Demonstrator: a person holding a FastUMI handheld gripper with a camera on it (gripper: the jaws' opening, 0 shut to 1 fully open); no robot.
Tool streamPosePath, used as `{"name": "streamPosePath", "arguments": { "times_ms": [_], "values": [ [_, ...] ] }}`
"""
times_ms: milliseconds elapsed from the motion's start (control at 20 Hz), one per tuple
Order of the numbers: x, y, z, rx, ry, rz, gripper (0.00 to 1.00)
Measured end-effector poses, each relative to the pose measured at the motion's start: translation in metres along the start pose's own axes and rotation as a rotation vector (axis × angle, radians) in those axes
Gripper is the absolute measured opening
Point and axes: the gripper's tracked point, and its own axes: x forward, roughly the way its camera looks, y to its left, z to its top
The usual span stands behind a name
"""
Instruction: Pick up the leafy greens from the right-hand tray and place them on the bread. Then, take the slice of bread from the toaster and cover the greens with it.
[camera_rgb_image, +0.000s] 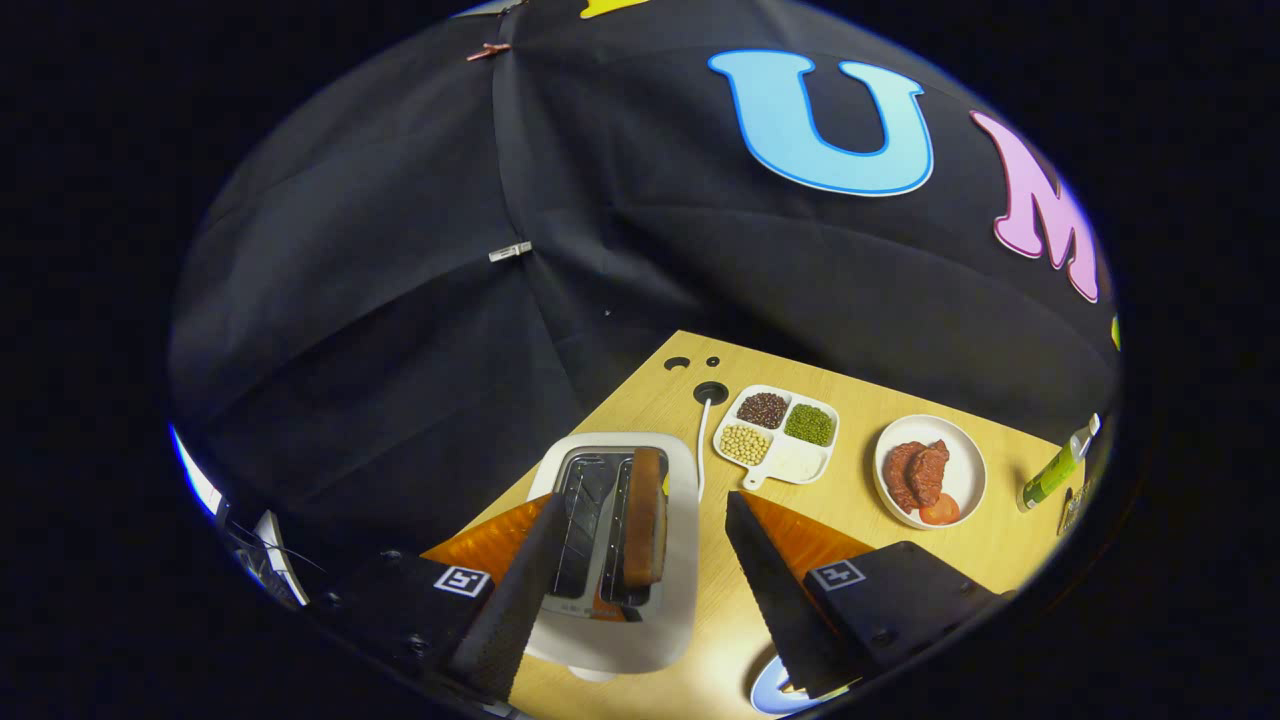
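Note:
A white toaster (676, 560) lies between my two fingers, seen from above. A browned slice of bread (645, 515) stands upright in its right-hand slot; the left slot is empty. My gripper (640, 520) is open above the toaster, its fingers spread wide to either side of it and touching nothing. The left finger (520, 590) overlaps the toaster's left edge, and the right finger (770, 590) stands apart from its right side. A sliver of a blue plate (768, 695) peeks out under the right finger.
On the wooden table (860, 500) beyond the fingers sit a white divided dish (795, 465) with beans and grains, a white plate (965, 480) with meat pieces and a tomato slice, and a green bottle (1050, 478) further right. A white cord (702, 440) runs to a table hole.

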Motion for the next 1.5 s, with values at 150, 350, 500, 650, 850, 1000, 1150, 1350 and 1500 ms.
{"name": "streamPosePath", "arguments": {
  "times_ms": [150,350,500,650,850,1000,1150,1350,1500],
  "values": [
    [0.015,0.007,-0.008,0.015,0.036,0.013,0.95],
    [0.026,0.003,-0.012,0.008,0.058,-0.006,0.73],
    [0.029,0.002,-0.017,-0.004,0.078,-0.037,0.44],
    [0.026,0.006,-0.019,-0.016,0.103,-0.023,0.16],
    [0.006,0.011,-0.003,-0.066,0.06,-0.007,0.14],
    [-0.023,0.008,0.022,-0.064,0.005,-0.007,0.14],
    [-0.057,0.001,0.043,-0.025,-0.052,-0.012,0.14],
    [-0.109,-0.034,0.059,0.054,-0.117,-0.034,0.14],
    [-0.136,-0.071,0.046,0.139,-0.127,-0.046,0.14]
  ]
}}
